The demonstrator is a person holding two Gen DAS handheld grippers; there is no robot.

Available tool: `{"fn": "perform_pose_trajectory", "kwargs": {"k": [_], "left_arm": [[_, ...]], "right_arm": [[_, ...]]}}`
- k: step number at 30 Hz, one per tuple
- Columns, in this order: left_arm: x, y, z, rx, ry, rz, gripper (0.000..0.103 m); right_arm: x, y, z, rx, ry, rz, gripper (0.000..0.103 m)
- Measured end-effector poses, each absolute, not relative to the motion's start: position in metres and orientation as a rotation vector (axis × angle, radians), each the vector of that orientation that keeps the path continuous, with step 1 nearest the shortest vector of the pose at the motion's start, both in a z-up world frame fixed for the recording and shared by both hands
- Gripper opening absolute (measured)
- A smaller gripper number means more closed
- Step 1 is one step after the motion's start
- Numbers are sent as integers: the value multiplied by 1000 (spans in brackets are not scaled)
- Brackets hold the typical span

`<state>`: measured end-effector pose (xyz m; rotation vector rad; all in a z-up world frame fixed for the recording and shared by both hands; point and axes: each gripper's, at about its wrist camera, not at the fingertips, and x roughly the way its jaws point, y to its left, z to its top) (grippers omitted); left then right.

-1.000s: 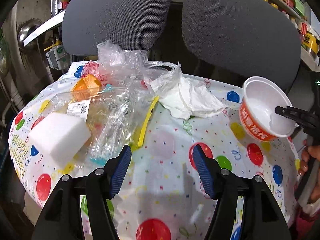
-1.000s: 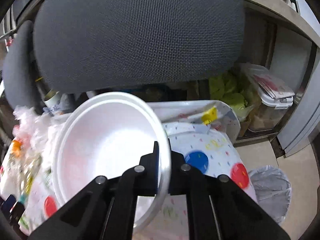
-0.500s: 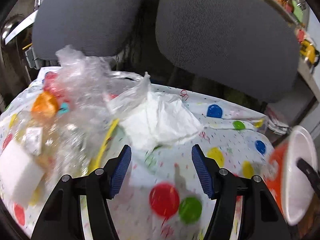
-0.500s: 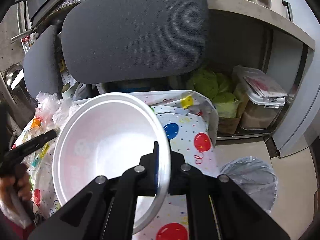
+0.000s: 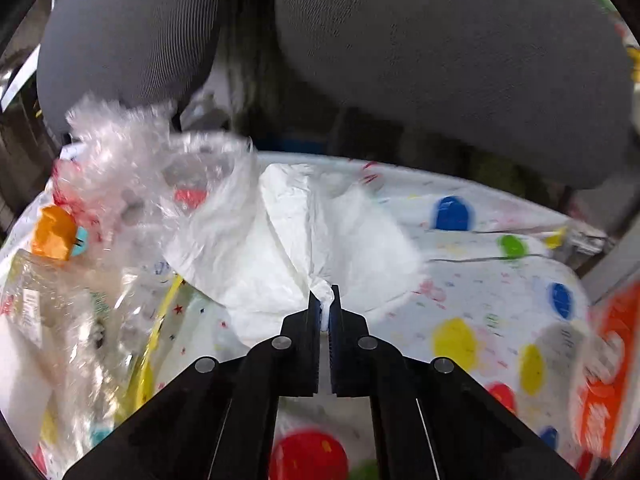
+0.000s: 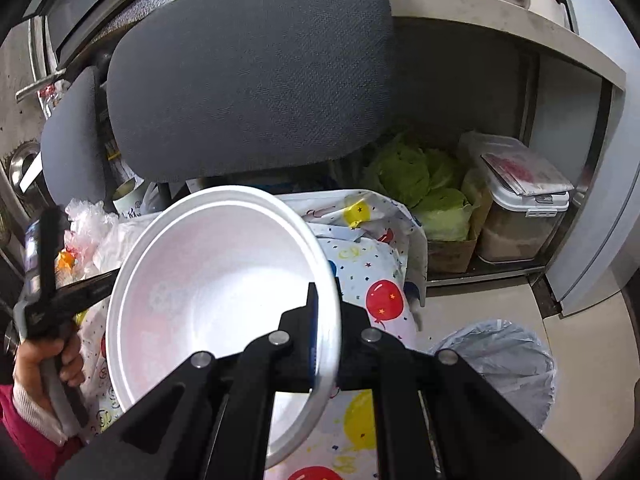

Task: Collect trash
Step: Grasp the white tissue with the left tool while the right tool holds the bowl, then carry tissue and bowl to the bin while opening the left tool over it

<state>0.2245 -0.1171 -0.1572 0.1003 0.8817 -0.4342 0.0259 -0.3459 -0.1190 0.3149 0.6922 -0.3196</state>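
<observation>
1. Two grey mesh chair backs point(image 5: 460, 64) stand side by side behind the table and fill the top of both wrist views.
2. The table point(image 5: 472, 280) wears a white cloth printed with coloured balloons and confetti; the trash lies on its left and middle parts.
3. A bin lined with a pale plastic bag point(image 6: 500, 364) stands on the floor to the right of the table, below the right gripper's view.
4. Under a shelf beyond the bin sit green cabbages point(image 6: 416, 188) in a cardboard box and a lidded plastic container point(image 6: 520, 216).
5. The white foam bowl point(image 6: 208, 292) is tilted, its opening facing the right camera; the right gripper point(image 6: 325, 320) is clamped on its rim, one pad inside and one outside. From the left view its orange printed side shows at the right edge.
6. A crumpled clear plastic bag point(image 5: 132, 168) lies at the back left of the table, touching the white tissue.
7. The crumpled white tissue point(image 5: 280, 248) lies mid-table; the left gripper point(image 5: 325, 304) has just been closing, and its jaws now pinch the tissue's near edge.
8. A clear plastic package with a yellow strip point(image 5: 80, 320) lies at the left.
9. An orange piece point(image 5: 54, 232) sits beside the clear bag.
</observation>
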Motion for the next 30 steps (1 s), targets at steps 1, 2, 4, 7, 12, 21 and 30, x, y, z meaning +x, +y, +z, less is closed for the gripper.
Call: {"fn": "perform_pose_trajectory", "kwargs": {"k": [1,2,4,7,12,21,30], "left_arm": [[215,-112,-150,83,867,-460,3],[206,-108,-144,67,854,-487,3],[181,-98,-124,29,814,-568,3],[141,-90,-96,-6,766,-694,3],[90,-112,-70,-49,736,-906,3],[40,-181,-41,-46,726,-1163,3],[40,-202,-114,159,924,-964,3]], "right_arm": [[24,-346,-117,317,688,-320,6],[20,-347,-115,324,680,-322,6],[10,-349,-110,337,666,-327,6],[-5,-354,-107,350,652,-342,6],[-53,-377,-102,392,630,-416,6],[-158,-441,-104,496,572,-641,6],[-165,-443,-111,495,567,-614,6]]}}
